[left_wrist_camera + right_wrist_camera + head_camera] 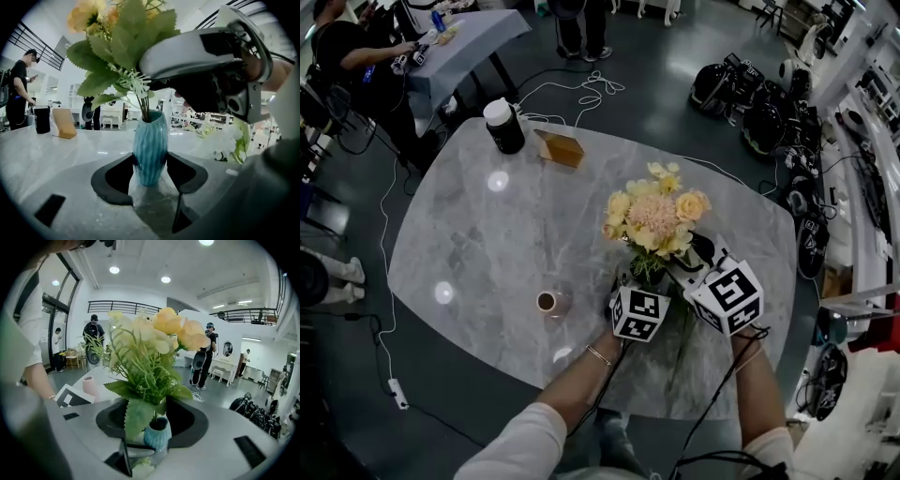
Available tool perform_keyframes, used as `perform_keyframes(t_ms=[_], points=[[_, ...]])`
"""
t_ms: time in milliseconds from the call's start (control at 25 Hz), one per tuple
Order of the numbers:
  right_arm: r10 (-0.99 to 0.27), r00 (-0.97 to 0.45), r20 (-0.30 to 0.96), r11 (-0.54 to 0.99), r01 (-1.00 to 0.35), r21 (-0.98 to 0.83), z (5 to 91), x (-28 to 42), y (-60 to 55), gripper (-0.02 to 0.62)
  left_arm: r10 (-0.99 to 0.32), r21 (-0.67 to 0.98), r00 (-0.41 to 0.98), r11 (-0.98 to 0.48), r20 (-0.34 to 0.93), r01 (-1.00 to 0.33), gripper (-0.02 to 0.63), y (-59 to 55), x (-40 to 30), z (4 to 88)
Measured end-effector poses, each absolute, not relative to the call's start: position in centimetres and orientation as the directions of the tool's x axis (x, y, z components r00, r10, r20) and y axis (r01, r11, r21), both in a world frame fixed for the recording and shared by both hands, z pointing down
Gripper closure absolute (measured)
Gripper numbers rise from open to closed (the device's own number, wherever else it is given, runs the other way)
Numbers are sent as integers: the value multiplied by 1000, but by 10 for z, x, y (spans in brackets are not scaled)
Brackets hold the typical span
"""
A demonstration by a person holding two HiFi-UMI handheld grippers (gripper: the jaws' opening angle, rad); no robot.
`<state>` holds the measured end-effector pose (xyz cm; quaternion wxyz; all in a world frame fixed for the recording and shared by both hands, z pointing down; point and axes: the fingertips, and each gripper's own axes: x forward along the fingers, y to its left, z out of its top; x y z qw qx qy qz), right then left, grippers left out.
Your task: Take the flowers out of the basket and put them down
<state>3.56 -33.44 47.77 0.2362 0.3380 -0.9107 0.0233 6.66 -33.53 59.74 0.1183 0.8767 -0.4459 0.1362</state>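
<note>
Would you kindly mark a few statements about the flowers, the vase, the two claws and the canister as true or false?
1. The flowers stand in a blue vase. True.
2. The left claw is closed on the vase's body. True.
3. The right claw is shut on the stems. False: its jaws stand open, with the stems and a leaf between them.
4. The black canister lies on its side. False: it stands upright on the table, its white lid on top.
</note>
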Motion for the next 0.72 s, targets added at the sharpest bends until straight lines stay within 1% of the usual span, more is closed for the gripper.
perform_keyframes(t_ms=[280,400,600,720], points=[[-610,-672,420,753,-656,44,482,35,-342,423,-747,76,571,-584,339,-808,370,-333,68,600],[-608,-675,418,755,-655,40,483,33,-345,444,-745,78,575,-587,338,-806,370,-335,67,601],[-598,-697,396,752,-659,-25,485,32,-347,483,-741,81,580,-592,337,-802,370,-336,66,604],[-601,-696,392,746,-665,-37,484,34,-346,492,-741,82,581,-591,337,-802,370,-335,65,604]])
